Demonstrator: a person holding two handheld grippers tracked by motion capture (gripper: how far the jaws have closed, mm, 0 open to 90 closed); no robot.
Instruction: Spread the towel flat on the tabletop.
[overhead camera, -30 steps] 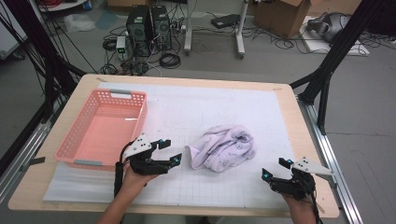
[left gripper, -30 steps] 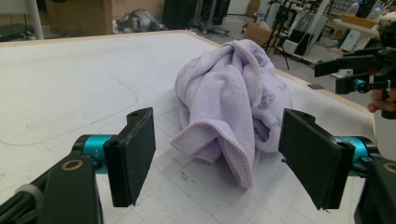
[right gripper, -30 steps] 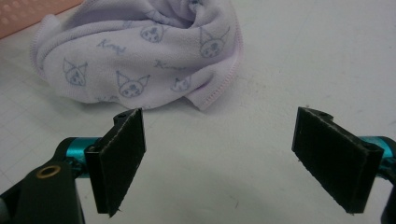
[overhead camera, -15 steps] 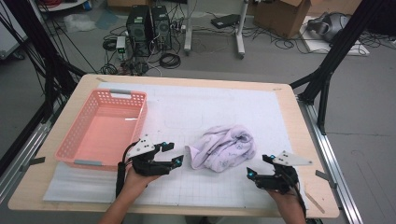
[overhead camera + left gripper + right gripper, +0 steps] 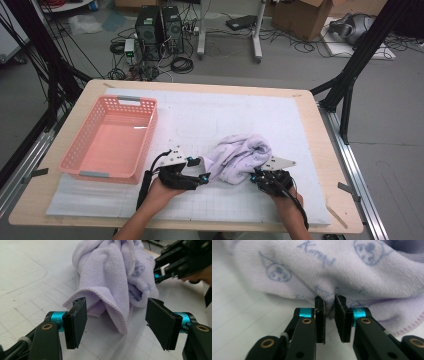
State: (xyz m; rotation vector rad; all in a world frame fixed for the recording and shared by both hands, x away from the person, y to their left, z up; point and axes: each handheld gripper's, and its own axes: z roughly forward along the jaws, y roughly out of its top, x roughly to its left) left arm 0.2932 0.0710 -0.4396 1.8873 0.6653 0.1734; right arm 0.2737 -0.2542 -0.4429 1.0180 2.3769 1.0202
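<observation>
Your towel [image 5: 241,158] lies crumpled on the white mat [image 5: 310,130], near the table's front edge, between your two grippers and well right of the pink basket [image 5: 111,142]; your right gripper [image 5: 258,176] sits at the towel's right side, and its jaws have just been closing, now pinching a fold of the printed cloth [image 5: 329,302] between the pads; your left gripper [image 5: 117,323] stands with jaws wide apart, a hanging corner of the towel [image 5: 110,290] between them, neither pad pressing it.
</observation>
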